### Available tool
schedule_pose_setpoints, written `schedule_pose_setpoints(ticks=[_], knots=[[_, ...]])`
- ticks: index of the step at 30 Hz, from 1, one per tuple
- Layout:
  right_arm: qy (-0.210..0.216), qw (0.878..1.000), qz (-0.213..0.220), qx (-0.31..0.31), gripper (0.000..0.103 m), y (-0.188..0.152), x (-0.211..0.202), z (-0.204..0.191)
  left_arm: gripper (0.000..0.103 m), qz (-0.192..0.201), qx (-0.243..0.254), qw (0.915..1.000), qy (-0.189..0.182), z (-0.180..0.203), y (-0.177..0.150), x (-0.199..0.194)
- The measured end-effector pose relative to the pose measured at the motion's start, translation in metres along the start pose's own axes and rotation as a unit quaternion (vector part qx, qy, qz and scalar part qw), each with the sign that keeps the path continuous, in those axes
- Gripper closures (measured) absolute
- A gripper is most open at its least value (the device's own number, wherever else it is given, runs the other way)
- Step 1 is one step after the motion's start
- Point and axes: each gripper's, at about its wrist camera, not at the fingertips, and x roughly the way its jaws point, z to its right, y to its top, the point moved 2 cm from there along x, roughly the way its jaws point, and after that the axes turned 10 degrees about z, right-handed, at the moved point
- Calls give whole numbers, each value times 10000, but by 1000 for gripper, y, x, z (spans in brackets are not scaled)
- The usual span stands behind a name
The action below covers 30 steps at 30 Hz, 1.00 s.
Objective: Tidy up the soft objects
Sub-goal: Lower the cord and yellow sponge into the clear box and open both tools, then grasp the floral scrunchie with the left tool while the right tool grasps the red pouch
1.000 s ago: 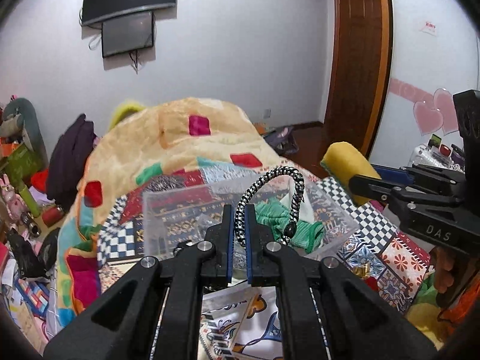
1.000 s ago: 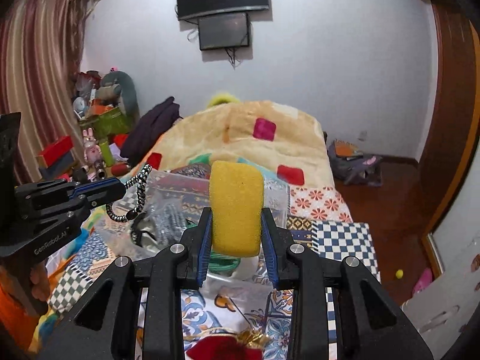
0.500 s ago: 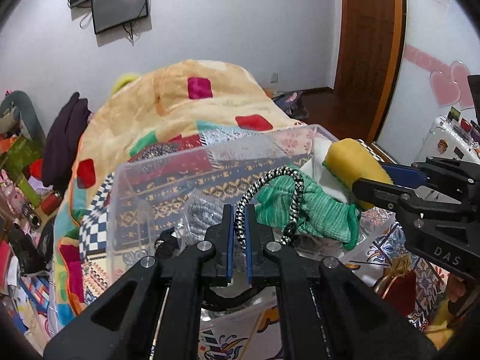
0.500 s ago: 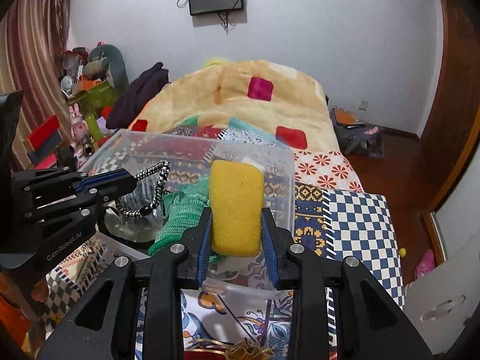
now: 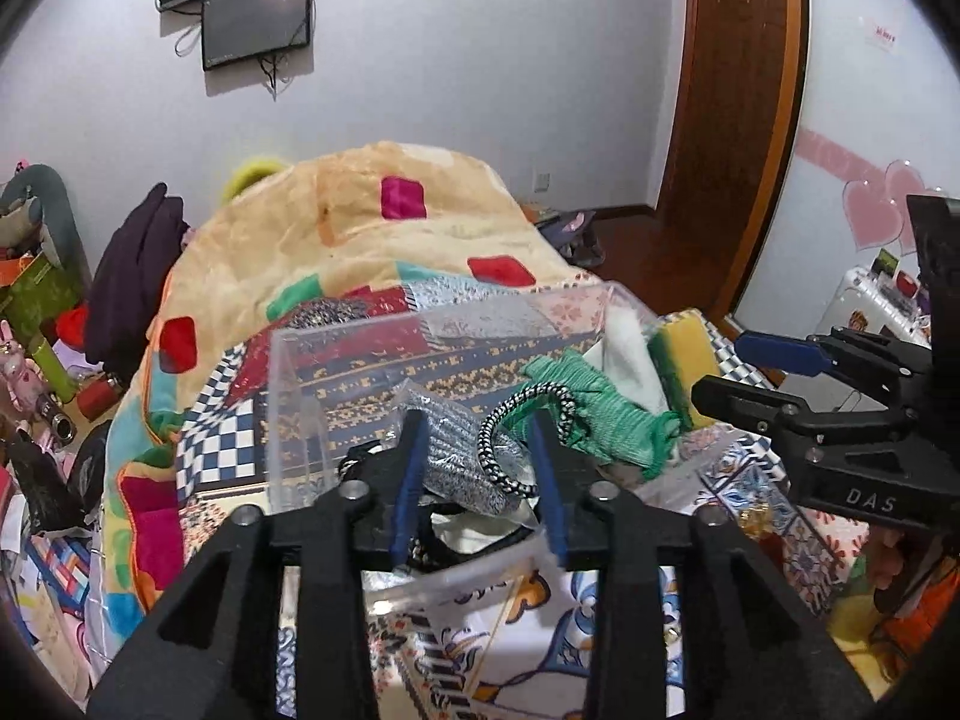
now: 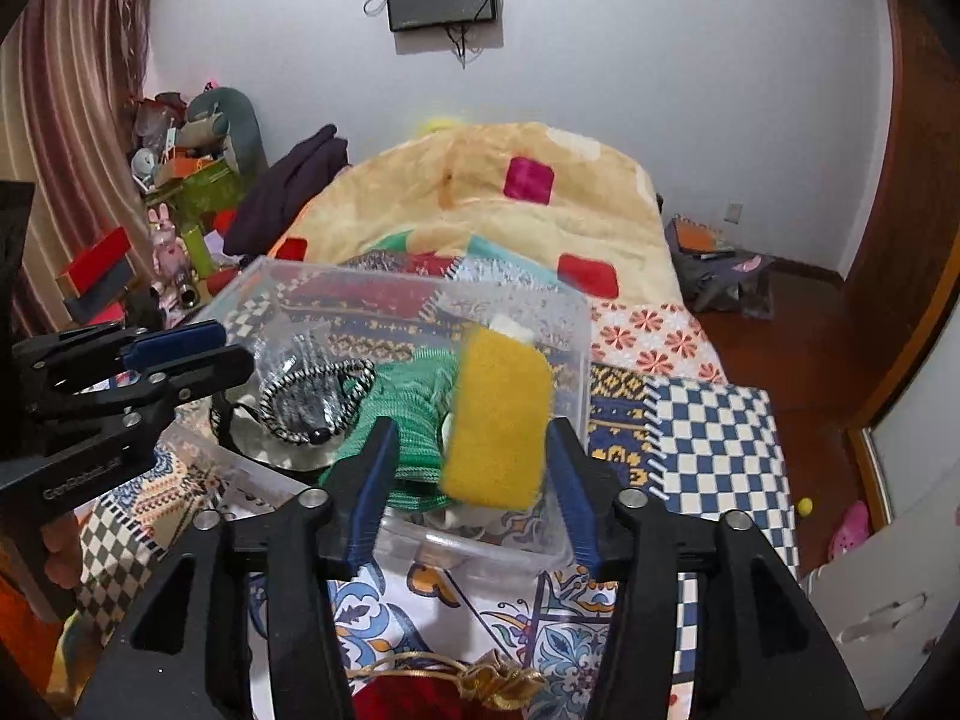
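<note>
Sponge in the bin looks light and squashy; pinch its flat faces—both grippers gape empty.

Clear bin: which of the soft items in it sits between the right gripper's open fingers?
The yellow sponge, tilted in the clear bin. The green mesh cloth lies left of it, and the black-and-white cord loop sits farther left, by the left gripper.
</note>
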Motion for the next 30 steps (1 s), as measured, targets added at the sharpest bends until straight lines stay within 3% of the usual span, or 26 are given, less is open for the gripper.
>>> schedule_pose_setpoints(ticks=[5,7,10,13,15,20,30], knots=[[-26,9995,298,-58,30,7,-26,-3,39,289,-44,9996,13,1,5,-36],[-38,9992,380,-79,20,8,-38,-4,22,372,-94,9993,16,1,5,-49],[-62,9989,451,-95,15,6,-54,-5,4,416,-150,9990,50,2,0,-67],[-47,9991,423,-15,4,-2,-64,-4,3,299,-125,9995,41,2,-12,-78],[-55,9993,361,22,1,-11,-68,-3,3,172,-83,9998,42,3,-22,-82],[-130,9999,5,-27,1,-37,-65,-5,3,-121,78,9998,136,7,-57,-91],[-21,9955,-925,180,3,-97,-34,-1,3,-1065,-140,9942,57,-4,-134,-83]])
